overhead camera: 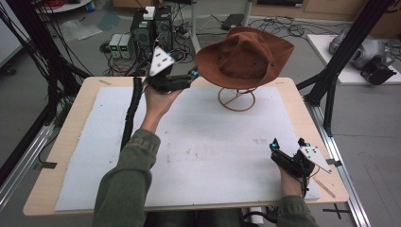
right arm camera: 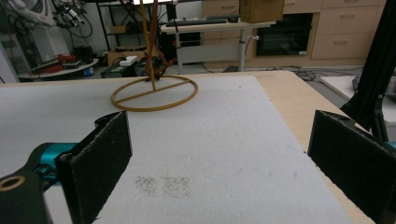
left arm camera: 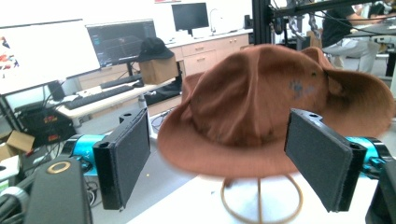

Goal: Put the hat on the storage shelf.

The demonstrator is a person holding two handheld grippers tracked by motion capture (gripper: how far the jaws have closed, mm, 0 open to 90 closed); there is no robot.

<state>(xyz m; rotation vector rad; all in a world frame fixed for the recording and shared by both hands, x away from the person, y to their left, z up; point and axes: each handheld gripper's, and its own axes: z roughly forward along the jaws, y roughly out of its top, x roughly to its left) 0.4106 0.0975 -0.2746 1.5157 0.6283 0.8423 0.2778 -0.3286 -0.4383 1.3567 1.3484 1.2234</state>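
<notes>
White padding covers the worktop [overhead camera: 198, 156]; at its far side the hat [overhead camera: 244, 56] sits on a wire stand [overhead camera: 236, 100]. Left gripper [overhead camera: 194, 73], spread, lines up on the brim; right gripper [overhead camera: 288, 143] rests spread, near right.

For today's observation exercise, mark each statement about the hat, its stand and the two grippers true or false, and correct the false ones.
1. The brown hat sits on a wire stand. True.
2. The left gripper is clamped on the hat's brim. False: its jaws stand open, close to the brim.
3. The right gripper holds the stand. False: it is open, near the table's front right corner.
4. The stand has a ring base resting on the white mat. True.
5. The hat lies flat on the mat. False: it is raised on the stand.
</notes>
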